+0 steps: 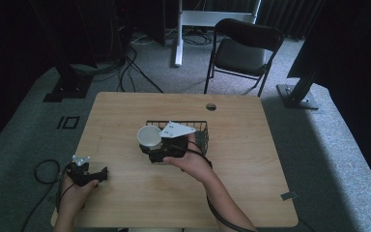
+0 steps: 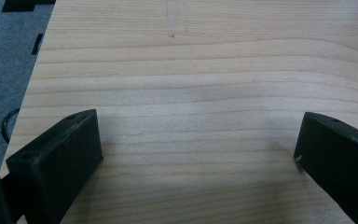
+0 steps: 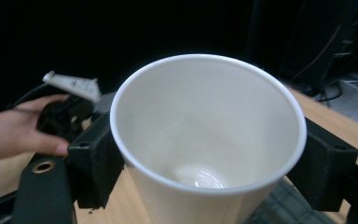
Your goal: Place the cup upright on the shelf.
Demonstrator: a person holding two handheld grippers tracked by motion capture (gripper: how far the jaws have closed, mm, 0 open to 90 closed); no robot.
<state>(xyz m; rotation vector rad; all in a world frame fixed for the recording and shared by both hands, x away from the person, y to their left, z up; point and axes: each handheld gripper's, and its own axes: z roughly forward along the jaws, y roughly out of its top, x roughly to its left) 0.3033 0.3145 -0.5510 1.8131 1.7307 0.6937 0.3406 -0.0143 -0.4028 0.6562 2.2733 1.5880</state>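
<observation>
The right gripper (image 1: 150, 148), held in a person's right hand (image 1: 193, 162), clamps a white paper cup (image 3: 205, 140) between its two black jaws, the empty cup's mouth open to the camera, just beside the black wire basket (image 1: 200, 133) near the middle of the light wooden desk (image 1: 232, 193). At the desk's near left corner, the left gripper (image 2: 198, 154), held in the left hand (image 1: 72, 193), rests with its jaws spread wide over bare wood, well apart from the cup; beyond the desk, a black folding chair (image 1: 244, 50) stands on grey carpet (image 1: 29, 125).
</observation>
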